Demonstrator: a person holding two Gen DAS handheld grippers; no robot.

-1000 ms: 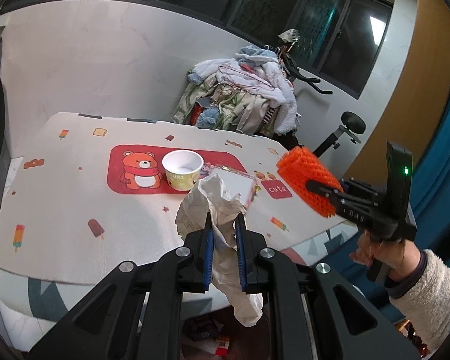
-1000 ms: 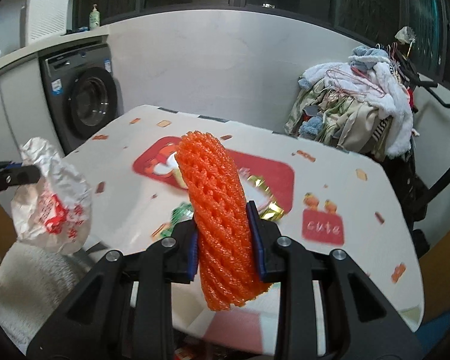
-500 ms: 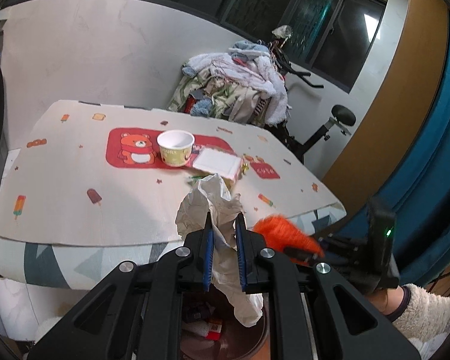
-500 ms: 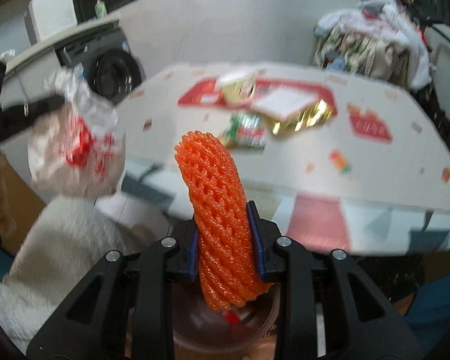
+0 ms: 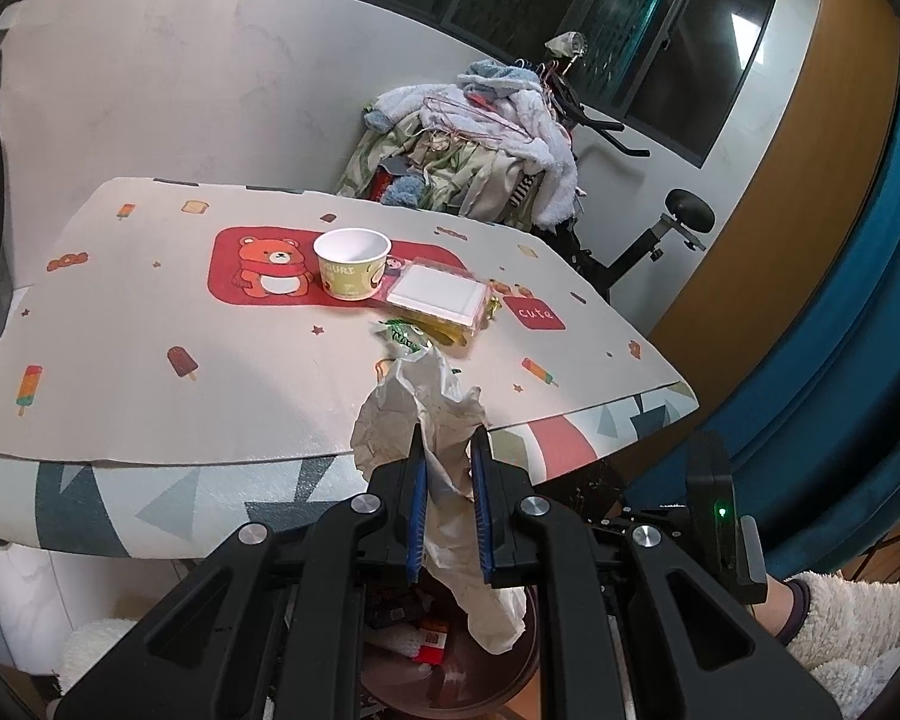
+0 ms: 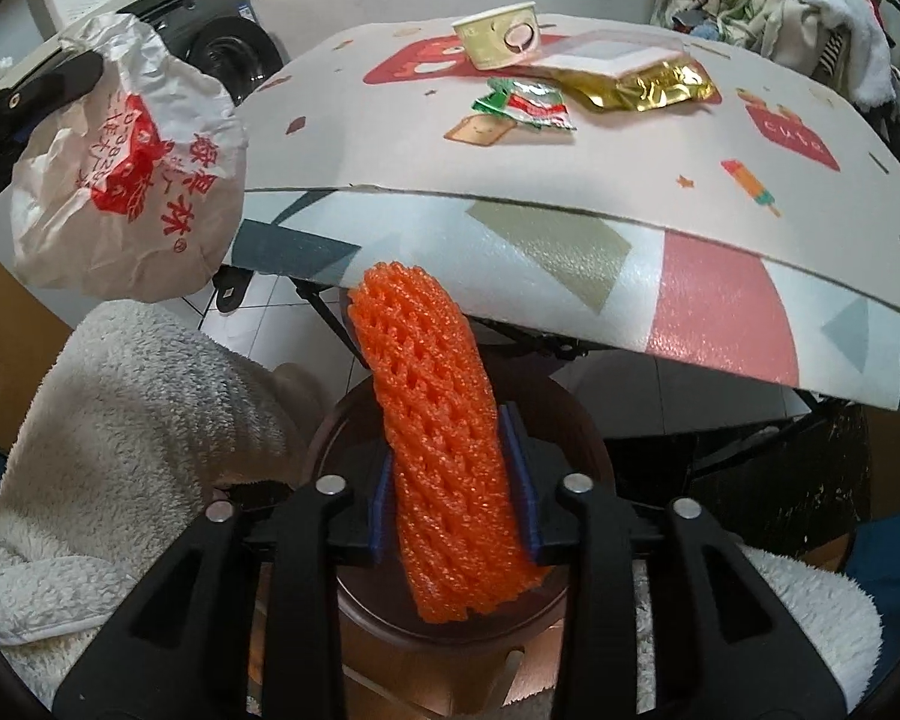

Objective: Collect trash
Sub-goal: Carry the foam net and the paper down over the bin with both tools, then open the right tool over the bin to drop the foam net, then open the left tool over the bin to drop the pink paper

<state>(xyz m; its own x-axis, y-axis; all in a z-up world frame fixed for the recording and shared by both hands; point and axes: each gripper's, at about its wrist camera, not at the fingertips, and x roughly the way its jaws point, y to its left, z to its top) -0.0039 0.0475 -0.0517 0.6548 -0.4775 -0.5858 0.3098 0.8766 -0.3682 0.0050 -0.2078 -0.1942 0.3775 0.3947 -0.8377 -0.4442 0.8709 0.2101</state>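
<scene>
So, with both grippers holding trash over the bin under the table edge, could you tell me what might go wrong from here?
1. The orange foam net stands tall in the right gripper; on release it could tip against the bin's rim and fall outside.
2. The crumpled paper bag in the left gripper is wide and light, so it may drift or catch on the rim.
3. The green wrapper lies toward the near table edge; a bump while lifting away could knock it off.

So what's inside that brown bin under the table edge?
In the bin, some wrappers show, one white and red. The paper bag in the left gripper and the gripper arms cover the rest.
</scene>
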